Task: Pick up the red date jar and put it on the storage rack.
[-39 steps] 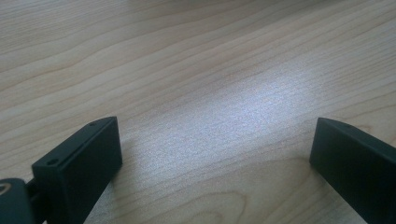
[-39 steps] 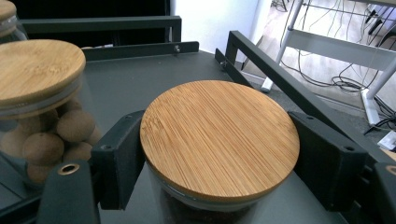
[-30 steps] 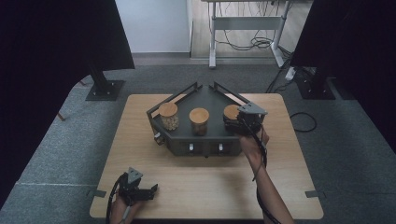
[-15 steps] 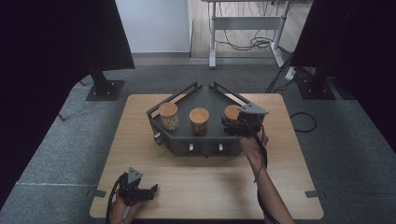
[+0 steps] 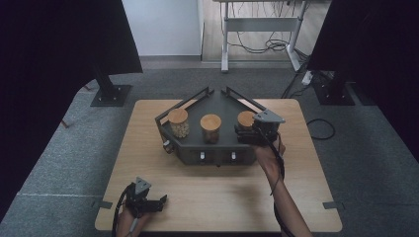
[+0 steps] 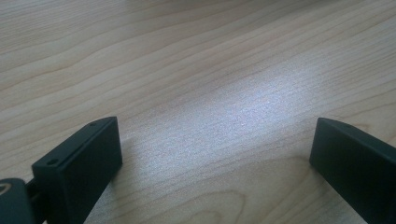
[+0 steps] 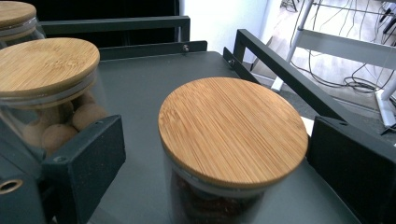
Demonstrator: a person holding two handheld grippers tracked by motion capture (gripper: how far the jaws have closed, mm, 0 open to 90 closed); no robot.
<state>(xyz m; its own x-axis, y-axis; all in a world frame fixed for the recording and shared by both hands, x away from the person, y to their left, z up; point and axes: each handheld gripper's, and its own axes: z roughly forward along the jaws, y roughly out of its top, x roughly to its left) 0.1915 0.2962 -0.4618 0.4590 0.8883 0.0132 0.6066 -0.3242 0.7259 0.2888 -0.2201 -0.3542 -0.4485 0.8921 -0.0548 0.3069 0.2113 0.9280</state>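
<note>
With its jaws just opened wide, the right gripper [image 7: 215, 154] straddles the right jar [image 7: 232, 140] on the tray [image 5: 217, 101], pads not touching. Likely step: grasping; next, close on the jar. Left gripper [image 6: 212, 154] rests wide and empty on the table [image 6: 196, 56].

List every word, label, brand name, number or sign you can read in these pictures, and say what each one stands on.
None: no readable text stands on anything here.
Three glass jars with bamboo lids, such as the nearest one: lids and glass bare of labels.
Dark grey metal tray: two small pale marks on its front wall, too small to tell.
Light wooden table: plain grain.
</note>
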